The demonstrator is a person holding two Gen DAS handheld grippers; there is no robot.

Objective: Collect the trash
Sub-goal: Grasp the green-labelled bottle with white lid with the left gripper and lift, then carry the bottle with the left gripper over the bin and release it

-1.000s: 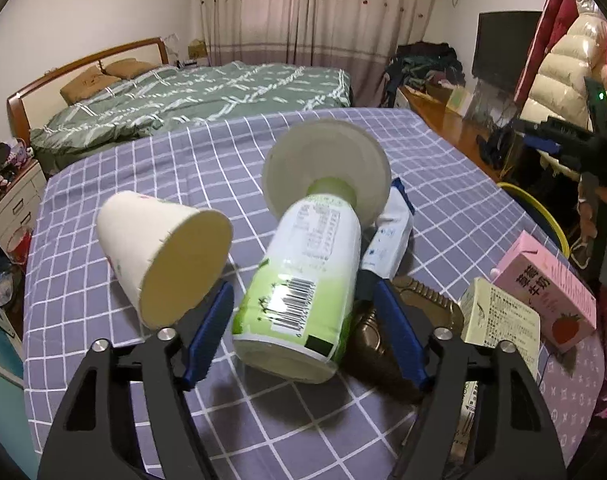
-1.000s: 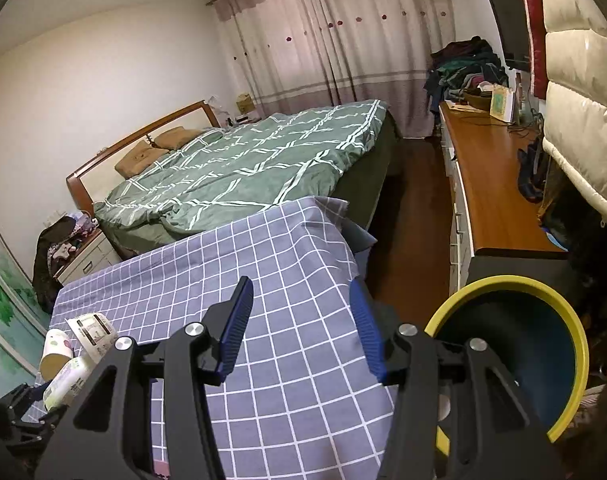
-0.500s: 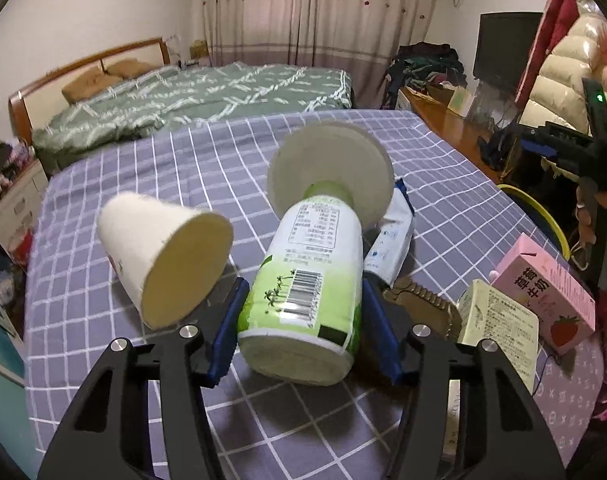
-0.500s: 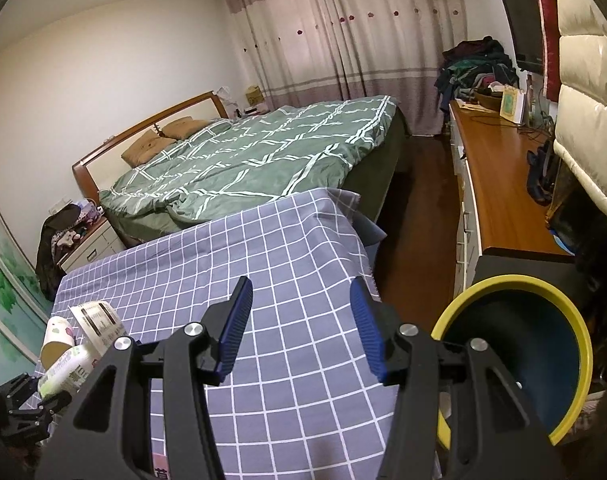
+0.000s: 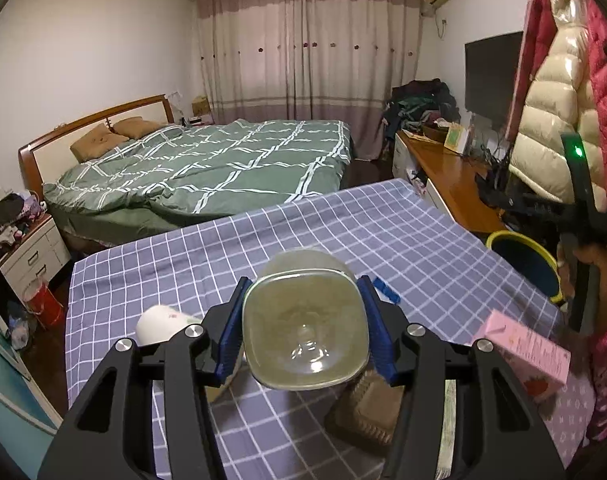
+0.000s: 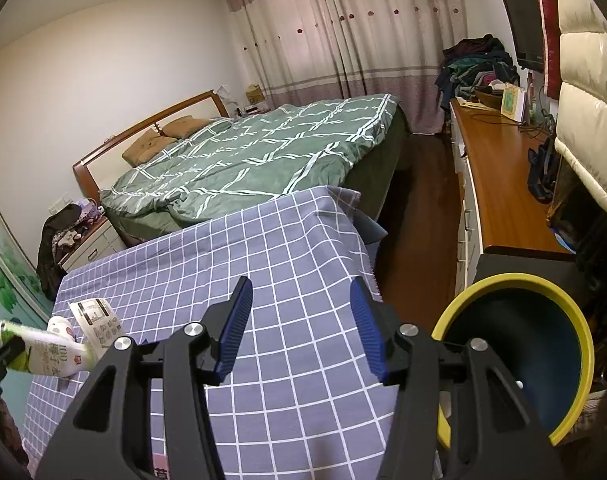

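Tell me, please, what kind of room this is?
Most likely a home bedroom: a bed with a green quilt, long curtains behind it, and a checked tablecloth where the left gripper holds a bottle.

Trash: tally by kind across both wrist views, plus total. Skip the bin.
bottle: 1
cup: 1
cartons: 2, pink carton and labelled carton
wrappers: 2, brown wrapper and blue wrapper
Total: 6
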